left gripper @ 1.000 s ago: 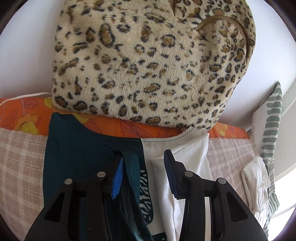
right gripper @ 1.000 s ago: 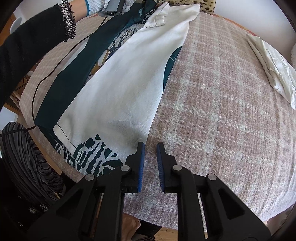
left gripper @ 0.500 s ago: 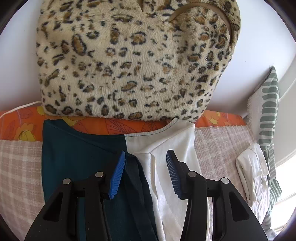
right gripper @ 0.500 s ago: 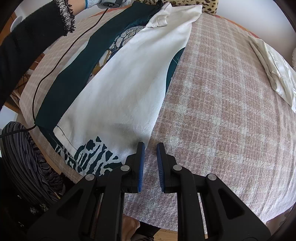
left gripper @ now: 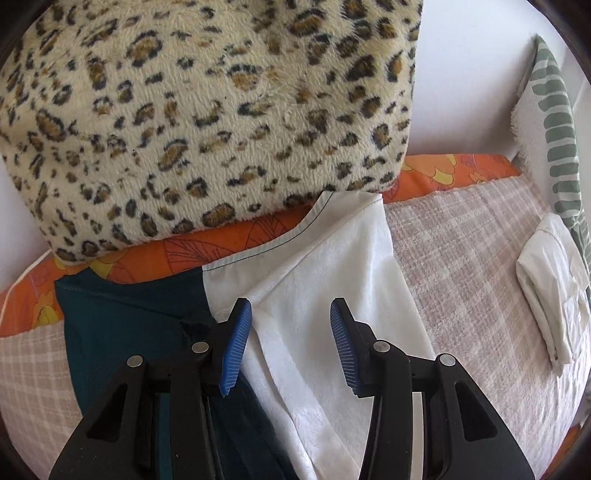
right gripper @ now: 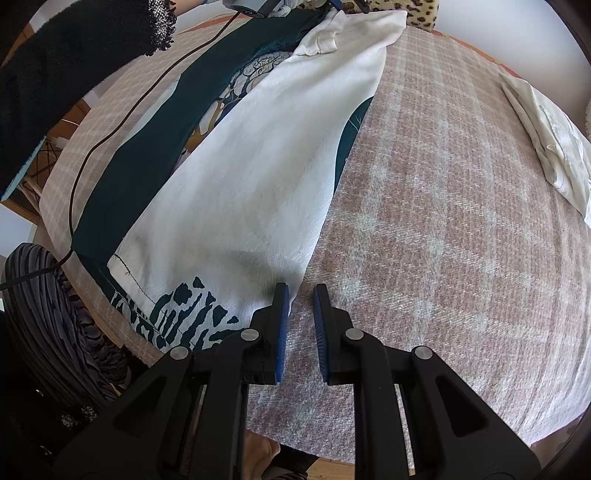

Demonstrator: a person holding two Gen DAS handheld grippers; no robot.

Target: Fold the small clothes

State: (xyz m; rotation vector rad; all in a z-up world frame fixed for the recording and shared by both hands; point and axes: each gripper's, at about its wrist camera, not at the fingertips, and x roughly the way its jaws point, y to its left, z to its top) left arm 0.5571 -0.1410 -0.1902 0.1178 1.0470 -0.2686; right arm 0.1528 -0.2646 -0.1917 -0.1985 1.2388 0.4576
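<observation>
Right wrist view is showing a pink-and-white plaid blanket (right gripper: 461,221) covering the whole work surface, with a long white-and-teal garment (right gripper: 236,177) lying stretched along its left half, from the near edge up toward a leopard-print cushion (right gripper: 413,11) at the far end. The garment's white panel is lying on top, teal cloth is showing along its left side and in a sliver at its right edge, and a dark printed hem is sitting at the near end. A person's black knitted sleeve (right gripper: 66,62) is reaching in at the upper left, with a thin dark cable (right gripper: 110,129) trailing across the blanket beside it. A smaller folded white cloth (right gripper: 546,140) is resting well apart near the right edge.

Left wrist view is looking at the garment's far end, where its neckline is touching an orange floral sheet (left gripper: 240,243) under the leopard cushion.

The left gripper (left gripper: 291,347) is hovering over the white panel, its blue pads standing apart and pressing on nothing. The right gripper (right gripper: 300,325) is hanging just beside the garment's near right corner, its pads narrowly parted, with only blanket showing in the gap.
</observation>
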